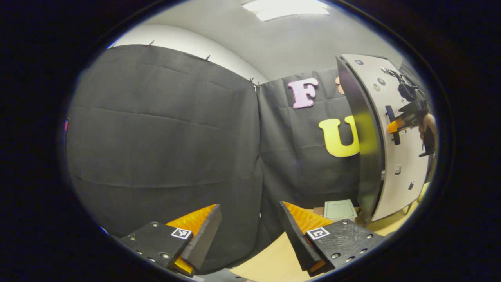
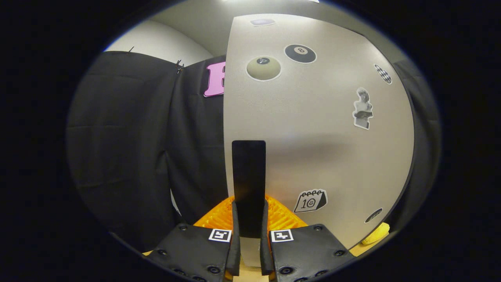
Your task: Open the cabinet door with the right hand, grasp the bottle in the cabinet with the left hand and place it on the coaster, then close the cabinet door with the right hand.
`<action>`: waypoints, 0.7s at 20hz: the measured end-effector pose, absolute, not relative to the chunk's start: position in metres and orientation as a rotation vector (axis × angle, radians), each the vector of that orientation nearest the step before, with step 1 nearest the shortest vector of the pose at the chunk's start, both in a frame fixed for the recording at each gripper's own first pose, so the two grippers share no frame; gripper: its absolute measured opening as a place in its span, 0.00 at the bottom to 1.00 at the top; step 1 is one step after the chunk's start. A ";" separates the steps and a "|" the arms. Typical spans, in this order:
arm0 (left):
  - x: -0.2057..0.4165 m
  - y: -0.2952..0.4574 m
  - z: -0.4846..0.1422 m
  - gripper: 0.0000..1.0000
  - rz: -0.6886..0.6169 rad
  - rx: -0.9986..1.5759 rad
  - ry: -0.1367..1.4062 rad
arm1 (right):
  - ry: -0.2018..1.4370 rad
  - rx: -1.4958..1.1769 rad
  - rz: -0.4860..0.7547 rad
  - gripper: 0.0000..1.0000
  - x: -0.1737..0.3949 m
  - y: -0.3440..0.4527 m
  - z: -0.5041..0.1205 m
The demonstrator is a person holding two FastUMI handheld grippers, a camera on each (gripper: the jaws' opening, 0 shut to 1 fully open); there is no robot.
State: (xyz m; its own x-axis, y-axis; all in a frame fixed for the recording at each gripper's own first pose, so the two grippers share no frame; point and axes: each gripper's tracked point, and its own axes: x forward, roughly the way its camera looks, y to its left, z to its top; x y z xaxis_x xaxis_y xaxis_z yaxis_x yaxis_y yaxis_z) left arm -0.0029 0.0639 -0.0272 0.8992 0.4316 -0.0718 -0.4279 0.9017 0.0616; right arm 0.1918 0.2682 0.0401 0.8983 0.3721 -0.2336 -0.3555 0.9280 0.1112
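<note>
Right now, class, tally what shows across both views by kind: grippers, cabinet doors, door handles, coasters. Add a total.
Grippers: 2, the left gripper and the right gripper
cabinet door: 1
door handle: 1
coaster: 1
Total: 5

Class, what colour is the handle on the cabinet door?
Black. The handle on the pale cabinet door shows best in the right gripper view.

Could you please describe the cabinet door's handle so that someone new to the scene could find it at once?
Start at the tall pale grey cabinet door, dotted with stickers, standing before the black cloth wall. Near its left edge a narrow black vertical bar handle runs down it, clamped low between the right gripper fingers. Unlike the flat round and picture stickers nearby, it is a plain, raised, dark strip.
</note>
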 end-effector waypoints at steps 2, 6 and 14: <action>0.003 0.056 -0.026 0.89 0.407 0.041 0.076 | 0.256 0.071 0.409 0.22 0.186 0.264 0.041; 0.011 0.040 -0.027 0.89 0.316 0.035 0.079 | 0.262 0.087 0.474 0.23 0.177 0.256 0.041; 0.016 0.002 -0.022 0.89 0.184 0.013 0.057 | 0.286 0.097 0.592 0.22 0.183 0.241 0.043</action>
